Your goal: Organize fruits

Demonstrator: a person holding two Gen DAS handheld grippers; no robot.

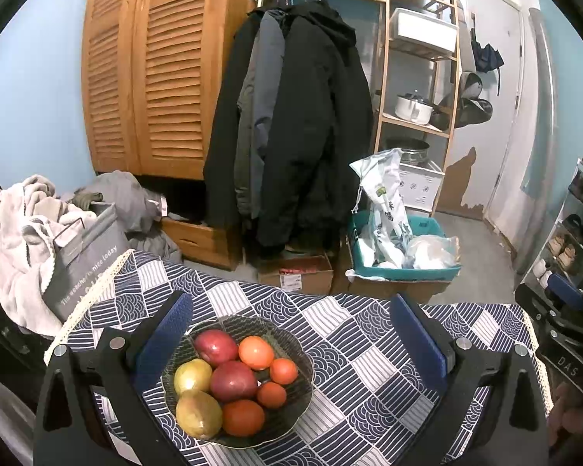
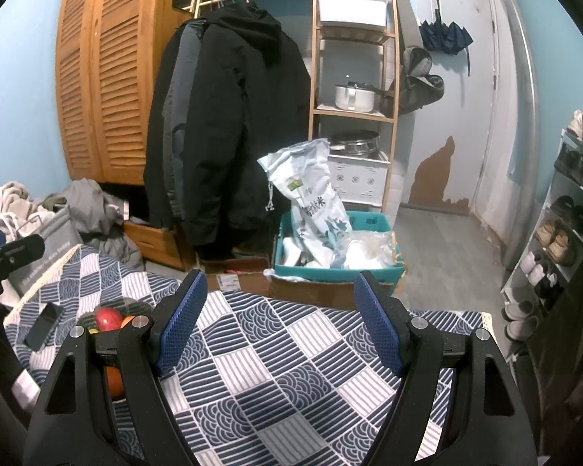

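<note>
One dark patterned bowl [image 1: 305, 361] sits on the table [image 1: 369, 349], which wears a blue-and-white patchwork cloth. The bowl lies toward the left half of the table, and all the fruit is in it, eight pieces in all: two dark red apples, one at the back [image 1: 215, 345] and one in the middle [image 1: 233, 380]; two yellow-green pears, the upper [image 1: 192, 376] and the lower [image 1: 198, 413] on the left side; and four orange-red round fruits, a larger one at the back right [image 1: 255, 352], two small ones along the right [image 1: 283, 371] [image 1: 271, 395], and one at the front [image 1: 243, 417]. The pieces press against one another in a heap.

The left gripper [image 1: 291, 334] hovers over the bowl with its two blue pads spread wide, either side of it, touching nothing and holding nothing.

The right gripper [image 2: 280, 318] stands over bare cloth to the right of the bowl, its jaws also parted with only the tablecloth between them, empty. From its camera the bowl shows only partly, behind the left finger. One dark phone [image 2: 44, 326] lies flat on the cloth near the table's far left edge
</note>
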